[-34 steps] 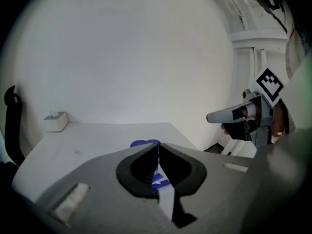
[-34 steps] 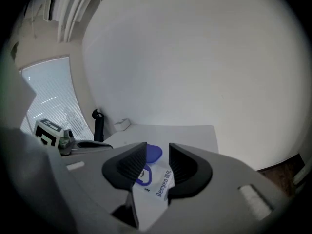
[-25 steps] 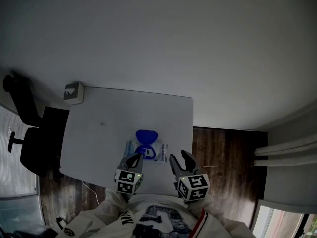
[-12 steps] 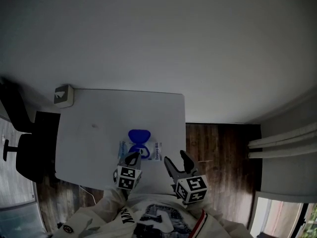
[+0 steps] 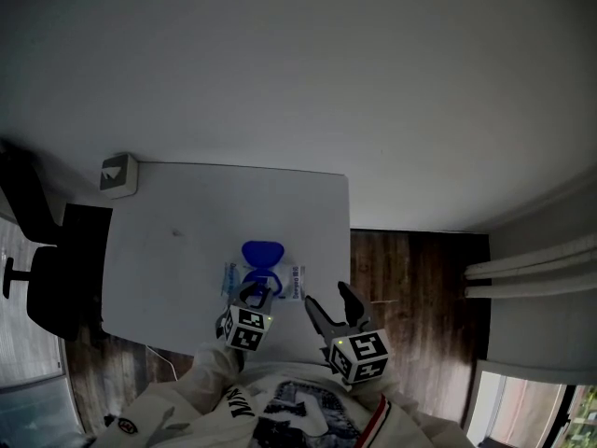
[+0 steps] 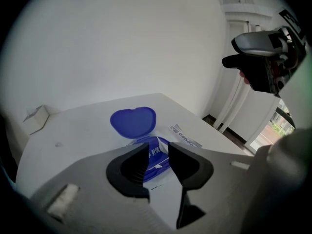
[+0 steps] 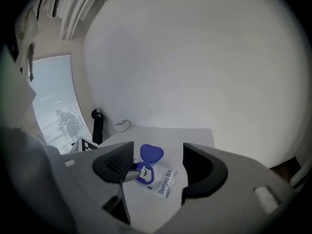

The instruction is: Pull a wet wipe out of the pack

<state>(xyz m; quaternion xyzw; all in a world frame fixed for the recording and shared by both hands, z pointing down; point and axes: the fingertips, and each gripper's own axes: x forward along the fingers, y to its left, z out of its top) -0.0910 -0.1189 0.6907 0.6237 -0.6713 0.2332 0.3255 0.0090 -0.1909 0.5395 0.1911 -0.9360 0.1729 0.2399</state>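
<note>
Poising the left gripper [image 6: 158, 156] over the open wet wipe pack [image 5: 291, 284] at lower centre, just parting its empty jaws narrowly for the pinch, and spreading the empty right gripper [image 7: 158, 162] wide.

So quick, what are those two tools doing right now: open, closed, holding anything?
Left tool: open, jaws just spread apart, holding nothing.
Right tool: open, jaws just widened further, holding nothing.
</note>
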